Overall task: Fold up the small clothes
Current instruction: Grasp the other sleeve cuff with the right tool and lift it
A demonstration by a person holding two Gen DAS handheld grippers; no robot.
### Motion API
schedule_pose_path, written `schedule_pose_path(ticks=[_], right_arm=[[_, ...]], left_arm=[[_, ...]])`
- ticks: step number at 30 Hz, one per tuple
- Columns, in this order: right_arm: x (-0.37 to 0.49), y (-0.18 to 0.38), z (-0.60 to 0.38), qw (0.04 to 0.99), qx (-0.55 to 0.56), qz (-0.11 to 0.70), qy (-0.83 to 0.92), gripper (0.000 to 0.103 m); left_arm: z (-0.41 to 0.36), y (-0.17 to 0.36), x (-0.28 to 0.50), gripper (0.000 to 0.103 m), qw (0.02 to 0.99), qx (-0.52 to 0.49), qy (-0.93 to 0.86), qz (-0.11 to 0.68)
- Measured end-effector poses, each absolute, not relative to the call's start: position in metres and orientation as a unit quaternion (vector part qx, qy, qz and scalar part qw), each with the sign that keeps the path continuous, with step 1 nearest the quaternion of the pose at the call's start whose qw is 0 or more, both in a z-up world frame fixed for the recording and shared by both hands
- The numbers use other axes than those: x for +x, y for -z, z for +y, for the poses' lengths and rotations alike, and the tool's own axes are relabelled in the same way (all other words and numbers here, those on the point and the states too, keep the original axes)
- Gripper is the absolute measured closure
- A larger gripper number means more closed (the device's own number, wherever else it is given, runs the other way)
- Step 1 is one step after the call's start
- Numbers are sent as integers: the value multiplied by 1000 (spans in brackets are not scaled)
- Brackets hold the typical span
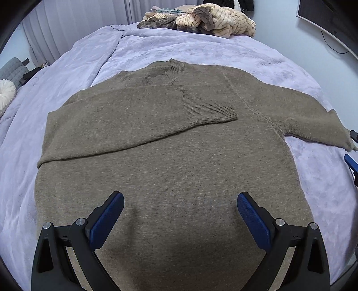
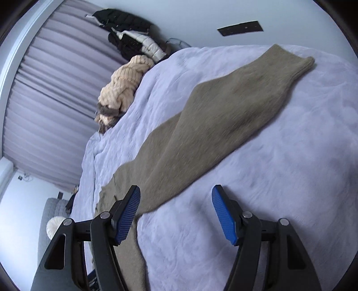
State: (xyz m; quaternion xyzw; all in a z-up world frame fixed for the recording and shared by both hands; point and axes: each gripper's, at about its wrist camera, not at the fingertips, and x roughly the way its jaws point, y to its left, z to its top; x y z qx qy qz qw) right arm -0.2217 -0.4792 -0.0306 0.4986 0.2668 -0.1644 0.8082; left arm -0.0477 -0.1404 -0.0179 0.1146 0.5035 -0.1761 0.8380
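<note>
A brown knitted sweater lies flat on the lilac bedspread, neck away from me. Its left sleeve is folded across the chest, cuff near the middle. The right sleeve stretches out sideways over the bed, its cuff at the far end. My left gripper hovers open over the sweater's lower body, nothing between its blue pads. My right gripper is open above the bedspread beside the armpit end of the outstretched sleeve; its left finger overlaps the sweater's edge in the picture. It shows as blue tips at the left wrist view's right edge.
A heap of cream and brown striped clothes lies at the bed's far end, also in the right wrist view. Dark and white jackets hang by the curtain. A grey cushioned seat with a white round cushion stands left of the bed.
</note>
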Motion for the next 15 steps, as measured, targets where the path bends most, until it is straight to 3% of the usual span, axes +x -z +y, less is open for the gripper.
schedule_pose_path(ticks=[15], right_arm=[[-246,57,-551,747,614,142,212,33]], left_arm=[[-180,18,-43,2,829,115,197,510]])
